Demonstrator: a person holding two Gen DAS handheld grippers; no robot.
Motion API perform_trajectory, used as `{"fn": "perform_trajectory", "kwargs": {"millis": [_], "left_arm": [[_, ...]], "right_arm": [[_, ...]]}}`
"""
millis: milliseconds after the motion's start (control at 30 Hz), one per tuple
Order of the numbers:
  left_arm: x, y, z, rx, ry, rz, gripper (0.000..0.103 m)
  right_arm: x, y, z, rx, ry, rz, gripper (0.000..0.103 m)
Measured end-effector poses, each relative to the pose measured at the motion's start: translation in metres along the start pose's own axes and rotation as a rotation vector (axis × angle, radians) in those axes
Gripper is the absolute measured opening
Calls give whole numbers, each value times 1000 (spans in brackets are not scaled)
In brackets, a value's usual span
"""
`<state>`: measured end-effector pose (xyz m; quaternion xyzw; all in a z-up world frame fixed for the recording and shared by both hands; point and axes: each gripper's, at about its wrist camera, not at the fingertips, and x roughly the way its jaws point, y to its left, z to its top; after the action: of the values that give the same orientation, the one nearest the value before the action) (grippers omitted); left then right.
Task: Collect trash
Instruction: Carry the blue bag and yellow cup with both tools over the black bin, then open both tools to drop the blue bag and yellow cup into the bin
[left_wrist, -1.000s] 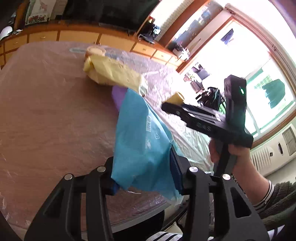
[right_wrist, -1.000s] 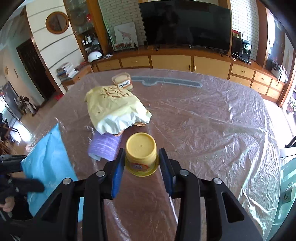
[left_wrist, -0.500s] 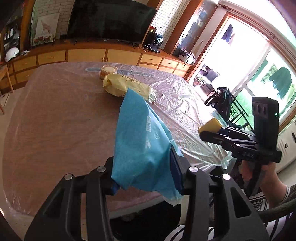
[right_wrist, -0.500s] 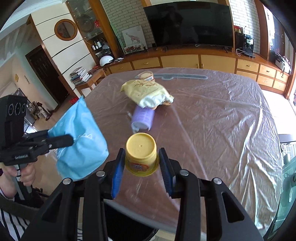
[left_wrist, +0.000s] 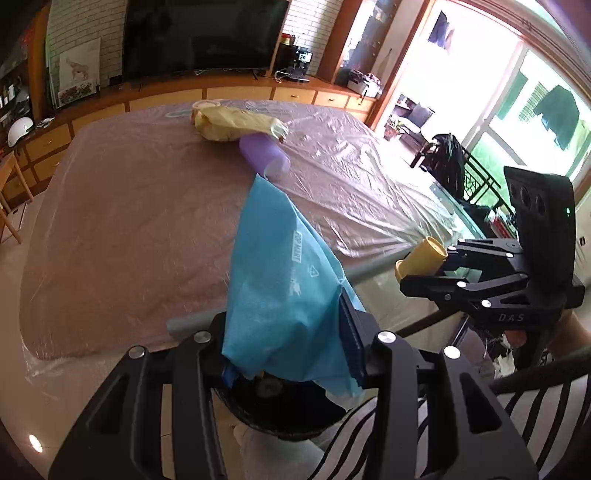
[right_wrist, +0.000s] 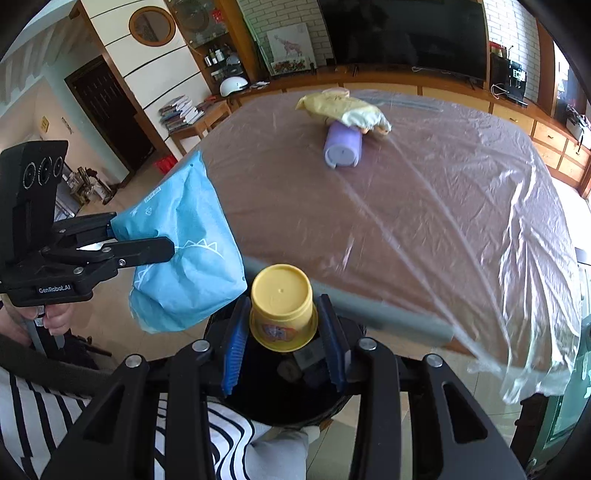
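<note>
I have drawn both hands back from the middle of the table (right_wrist: 424, 206) to its near edge. A second ago my grippers hung over the tabletop; now both sit past the edge, above a dark round bin (right_wrist: 280, 391) on the floor in front of my knees.

My right gripper (right_wrist: 282, 328) is clamped on a yellow cup (right_wrist: 282, 295), held with its base facing the camera. The cup hangs just over the bin's opening. My left gripper (left_wrist: 291, 354) is clamped on a blue bag (left_wrist: 280, 273), pinched near one end with the rest standing up and away from the jaws. It hangs beside the cup, also over the bin.

I judge that this puts both pieces in place to be dropped, and that letting go is the next step.

Inside the bin, under the cup, I can make out one or two dark lumps, but not what they are. The rest of the inside is in shadow.

Left on the table, well away from the bin toward the far side: a purple cup (right_wrist: 343, 147) on its side, a yellow bag (right_wrist: 343, 109) touching and partly over it, and a small tub (left_wrist: 201, 107) just behind the bag, mostly hidden. These are not yet collected.
</note>
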<state>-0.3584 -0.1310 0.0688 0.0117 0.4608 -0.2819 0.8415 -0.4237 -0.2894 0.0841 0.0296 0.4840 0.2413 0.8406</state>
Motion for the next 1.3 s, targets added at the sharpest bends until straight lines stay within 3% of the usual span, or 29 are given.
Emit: {"fn": "perform_trajectory", "kwargs": {"millis": [267,700,1167,1267,1300], "left_arm": [[4,-13,-30,68,56,9,45],[47,-13,-64,110,187,35,45],[71,-16,-77,139,209,74,45],[75,-14,-79,135,213,86,56],[75,-13,-78,131,213,87,65]], "right_arm": [[11,2,-26,-3,59,-3,37],[55,3,-51,-51,153,-64,37],[82,4,-57,-35,172,-104,37],[85,4,-56,-34,178,-112,37],[85,3,-56,-30,181,-119,38]]}}
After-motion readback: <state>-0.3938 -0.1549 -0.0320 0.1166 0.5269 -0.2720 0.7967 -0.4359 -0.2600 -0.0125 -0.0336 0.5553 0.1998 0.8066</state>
